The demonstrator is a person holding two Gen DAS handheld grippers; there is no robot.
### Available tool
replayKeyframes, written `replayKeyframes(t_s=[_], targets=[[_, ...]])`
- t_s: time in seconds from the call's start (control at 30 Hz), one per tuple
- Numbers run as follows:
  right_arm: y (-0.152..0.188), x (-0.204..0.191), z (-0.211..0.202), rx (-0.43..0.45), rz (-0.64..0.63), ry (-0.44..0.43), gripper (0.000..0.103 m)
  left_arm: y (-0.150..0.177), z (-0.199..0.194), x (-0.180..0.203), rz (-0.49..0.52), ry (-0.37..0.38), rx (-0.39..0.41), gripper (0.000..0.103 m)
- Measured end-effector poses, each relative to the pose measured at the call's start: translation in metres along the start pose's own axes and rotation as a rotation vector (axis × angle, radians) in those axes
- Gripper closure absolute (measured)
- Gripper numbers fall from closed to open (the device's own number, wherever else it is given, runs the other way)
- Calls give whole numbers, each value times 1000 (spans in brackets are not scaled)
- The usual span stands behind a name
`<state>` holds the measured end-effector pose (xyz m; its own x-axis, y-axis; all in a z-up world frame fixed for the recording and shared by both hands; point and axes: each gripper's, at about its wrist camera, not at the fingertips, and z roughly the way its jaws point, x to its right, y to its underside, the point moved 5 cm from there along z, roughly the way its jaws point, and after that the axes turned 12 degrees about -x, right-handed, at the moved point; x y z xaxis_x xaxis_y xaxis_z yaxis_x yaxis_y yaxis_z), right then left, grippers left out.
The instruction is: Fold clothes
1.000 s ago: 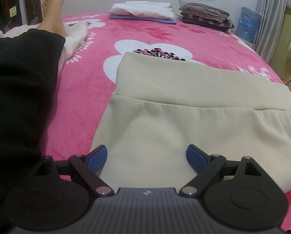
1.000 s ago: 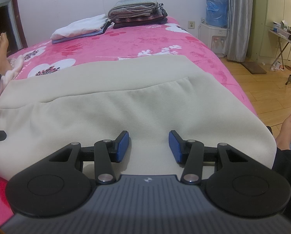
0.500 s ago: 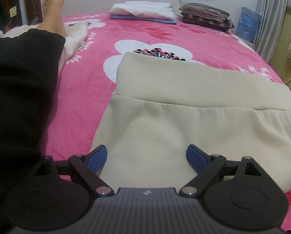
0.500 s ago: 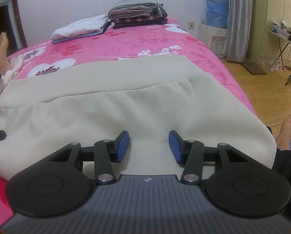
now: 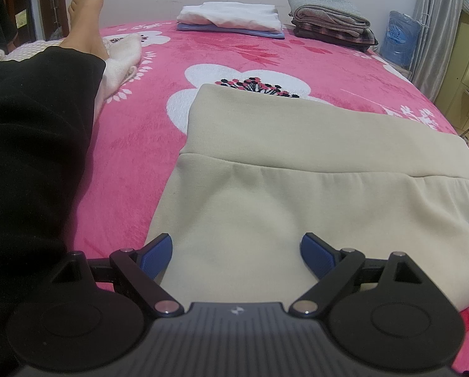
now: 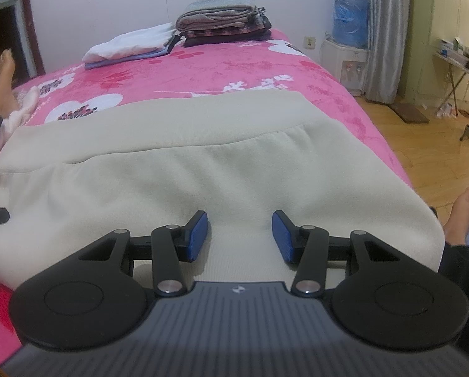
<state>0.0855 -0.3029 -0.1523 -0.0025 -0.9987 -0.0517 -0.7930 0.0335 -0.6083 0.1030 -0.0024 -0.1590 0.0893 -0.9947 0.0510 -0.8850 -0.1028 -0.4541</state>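
A beige garment (image 5: 297, 194) lies flat on the pink flowered bedspread (image 5: 234, 59), its wide ribbed band on the far side. It also shows in the right wrist view (image 6: 203, 176). My left gripper (image 5: 236, 253) is open wide over the garment's near left part, holding nothing. My right gripper (image 6: 239, 234) is open, its blue pads apart over the garment's near right part, holding nothing. The tip of the other gripper shows at the edge of each view.
Folded white and blue clothes (image 5: 231, 15) and a grey and plaid stack (image 5: 331, 20) sit at the bed's far end. A person's black-clad leg (image 5: 30, 132) and bare foot (image 5: 87, 15) lie along the left. The bed's right edge drops to a wooden floor (image 6: 429, 144).
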Motion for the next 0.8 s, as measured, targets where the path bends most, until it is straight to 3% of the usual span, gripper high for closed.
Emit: replayKeyframes(t_s=[0.2,0.33,0.43,0.6,0.7,0.8], targets=[[-9,16,-22,82,42,105,55,0,1,0,-1,-5,-1,11],[-2,47,-4,-7,181,148,54,-1,1,1,2,-10,-3,11],[-5,50,-3,-10,198,145,52,0,1,0,1,-8,-4,11],[-6,51,-25,71,202,208,59,-1,1,-1,0,-7,-6,11],[3,77,-18,8,314,239,67,-1,1,-1,0,-6,-8,11],[8,96,-10,-22,436,195,67,-1,0,-1,0,-5,-10,11]])
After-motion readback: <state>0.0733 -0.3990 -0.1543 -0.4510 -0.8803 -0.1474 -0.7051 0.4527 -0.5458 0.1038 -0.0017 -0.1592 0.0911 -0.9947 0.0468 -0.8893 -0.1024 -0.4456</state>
